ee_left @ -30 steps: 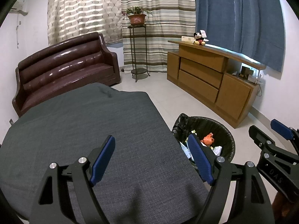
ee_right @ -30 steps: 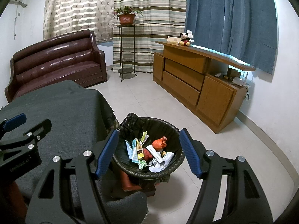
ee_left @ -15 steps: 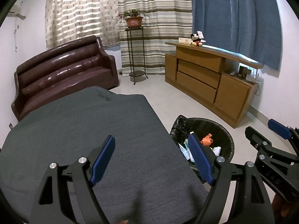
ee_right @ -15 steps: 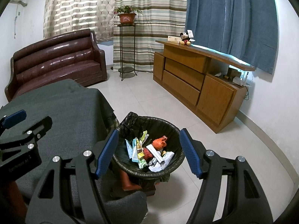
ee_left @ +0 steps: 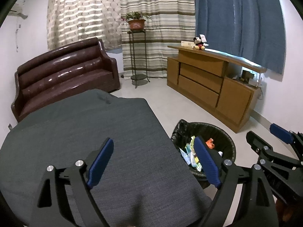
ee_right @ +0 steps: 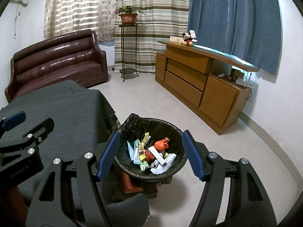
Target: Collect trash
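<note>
Trash [ee_right: 151, 154] fills the lined bin [ee_right: 170, 130] beside the grey-clothed table [ee_left: 85, 132]; both grippers spread, left [ee_left: 153, 162] widening.

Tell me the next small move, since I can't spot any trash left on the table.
Probably draw both claws back: the grey tablecloth shows no litter, wrappers already lie in the bin, and the left claw, jaws opening, and right claw hold nothing.
</note>
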{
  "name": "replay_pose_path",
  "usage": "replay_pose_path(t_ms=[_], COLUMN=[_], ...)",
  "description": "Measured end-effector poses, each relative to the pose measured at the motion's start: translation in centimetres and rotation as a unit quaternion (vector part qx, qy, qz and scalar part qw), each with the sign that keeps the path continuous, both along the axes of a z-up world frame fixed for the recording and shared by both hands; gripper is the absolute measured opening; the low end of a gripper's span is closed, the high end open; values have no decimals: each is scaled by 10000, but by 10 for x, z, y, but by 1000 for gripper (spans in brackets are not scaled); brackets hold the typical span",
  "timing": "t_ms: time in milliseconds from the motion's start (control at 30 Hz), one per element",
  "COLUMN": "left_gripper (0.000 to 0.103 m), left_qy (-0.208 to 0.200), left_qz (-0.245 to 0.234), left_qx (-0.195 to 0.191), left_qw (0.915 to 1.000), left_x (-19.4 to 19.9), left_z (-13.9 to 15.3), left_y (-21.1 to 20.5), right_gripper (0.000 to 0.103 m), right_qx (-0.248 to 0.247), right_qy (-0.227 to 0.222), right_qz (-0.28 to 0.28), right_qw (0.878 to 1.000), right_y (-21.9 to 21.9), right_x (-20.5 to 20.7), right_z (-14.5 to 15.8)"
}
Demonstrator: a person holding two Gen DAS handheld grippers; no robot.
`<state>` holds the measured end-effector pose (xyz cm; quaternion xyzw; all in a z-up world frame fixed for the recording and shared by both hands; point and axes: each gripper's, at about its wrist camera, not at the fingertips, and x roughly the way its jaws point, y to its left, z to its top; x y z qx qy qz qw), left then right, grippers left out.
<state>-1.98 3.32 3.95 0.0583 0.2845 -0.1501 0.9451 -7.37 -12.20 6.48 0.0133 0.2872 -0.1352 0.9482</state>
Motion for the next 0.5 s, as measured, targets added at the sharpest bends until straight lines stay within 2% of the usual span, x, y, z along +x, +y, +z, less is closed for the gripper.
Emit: replay_pose_path(t_ms=[200, 500], left_gripper=[84, 84], left_qy=[-87, 107], left_qz=[54, 134], left_qx=[-26, -42], left_qw=[9999, 9998], left_x=[0, 6], left_z=[4, 2], left_y=[3, 9], right_gripper=[66, 66], right_qx=[-4, 2], right_qy=[0, 21], right_qz=[-3, 12], right_qw=[10000, 10000], right_y=[1, 2], right_x=[0, -1], right_z=[0, -1])
